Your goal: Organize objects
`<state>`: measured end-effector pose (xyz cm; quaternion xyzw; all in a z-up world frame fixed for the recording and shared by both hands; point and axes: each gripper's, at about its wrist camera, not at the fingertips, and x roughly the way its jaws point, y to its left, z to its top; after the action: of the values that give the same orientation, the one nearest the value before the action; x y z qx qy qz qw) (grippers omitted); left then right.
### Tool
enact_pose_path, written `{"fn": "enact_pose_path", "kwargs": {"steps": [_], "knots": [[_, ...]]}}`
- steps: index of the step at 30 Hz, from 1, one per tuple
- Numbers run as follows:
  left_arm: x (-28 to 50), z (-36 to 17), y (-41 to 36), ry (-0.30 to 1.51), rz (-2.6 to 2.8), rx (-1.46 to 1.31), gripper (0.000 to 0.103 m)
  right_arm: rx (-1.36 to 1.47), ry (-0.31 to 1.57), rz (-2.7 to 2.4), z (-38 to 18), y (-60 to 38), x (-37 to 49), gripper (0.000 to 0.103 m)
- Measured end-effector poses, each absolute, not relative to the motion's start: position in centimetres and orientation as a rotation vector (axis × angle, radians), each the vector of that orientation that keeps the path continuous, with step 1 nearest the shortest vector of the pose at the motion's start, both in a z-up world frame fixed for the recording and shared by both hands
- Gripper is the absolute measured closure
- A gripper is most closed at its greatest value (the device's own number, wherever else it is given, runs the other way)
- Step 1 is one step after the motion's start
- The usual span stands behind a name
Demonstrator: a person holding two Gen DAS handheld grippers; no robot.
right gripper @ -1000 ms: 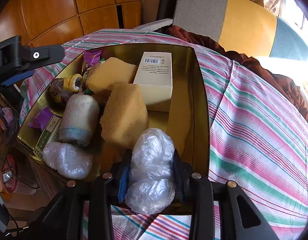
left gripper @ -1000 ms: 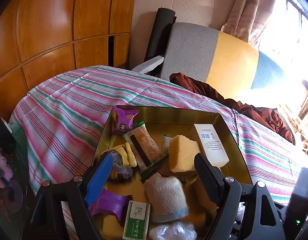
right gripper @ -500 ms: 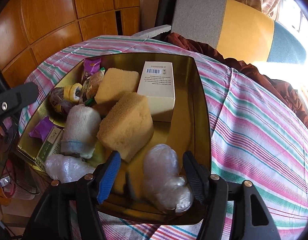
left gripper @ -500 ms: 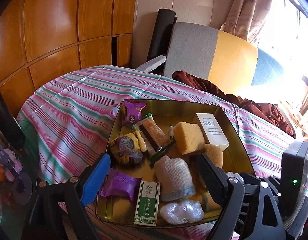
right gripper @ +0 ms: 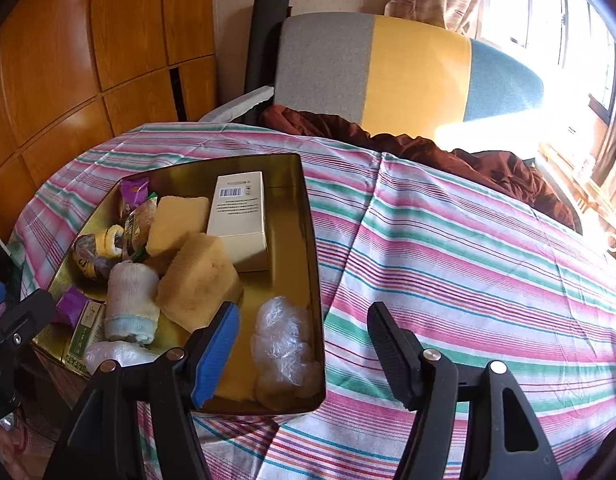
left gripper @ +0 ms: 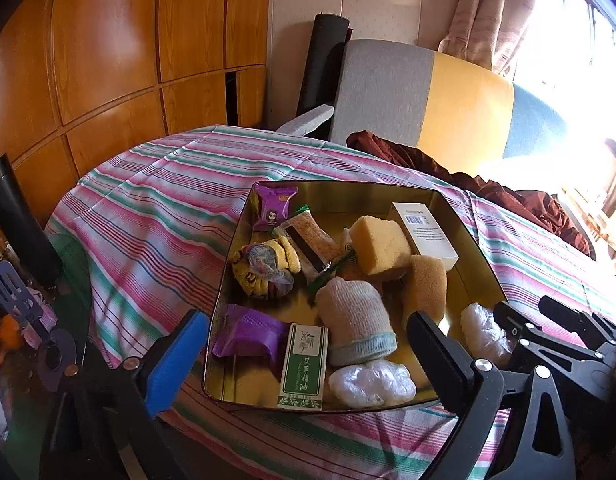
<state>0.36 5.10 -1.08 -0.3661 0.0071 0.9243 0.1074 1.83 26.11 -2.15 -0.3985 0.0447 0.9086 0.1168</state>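
A: The crinkled clear plastic bundle has left the right gripper. A second ago those fingers squeezed it; they have just been opening, and it now lies loose in the near right corner of the shiny gold metal tray, no pad on it.

B: And the left gripper has backed off the tray. Its fingers have just been opening too, spread wide with nothing between them.

A: Everything is inside the tray: white barcoded carton at the far wall, two yellow sponge blocks mid-tray, rolled beige sock nearer, purple snack packets along the left edge.

B: The striped cloth on the table beyond the tray carries nothing I can see, so the sorting looks close to done.

A: My call: lift the right fingers straight clear so the blue pad doesn't snag that plastic. It's light and would drag out easily.

B: And keep off the tray rim; it sits near the table edge.
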Motion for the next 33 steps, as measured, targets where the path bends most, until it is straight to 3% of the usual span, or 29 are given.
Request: {"fn": "enact_pose_path", "kwargs": {"steps": [10,19,33], "knots": [[2.1,-0.6,4.9,0.019,2.74,-1.031,0.0,-1.174,0.131,2.654,-2.4,26.4,2.8,0.036],[2.2,-0.2,3.2,-0.089,2.792,-1.024,0.0,-1.132,0.105,2.717,-1.7,24.9,2.5,0.036],[2.4,-0.8,2.7,-0.039,2.828,-1.031,0.002,-1.146,0.063,2.732,-1.7,23.5,2.6,0.036]]}}
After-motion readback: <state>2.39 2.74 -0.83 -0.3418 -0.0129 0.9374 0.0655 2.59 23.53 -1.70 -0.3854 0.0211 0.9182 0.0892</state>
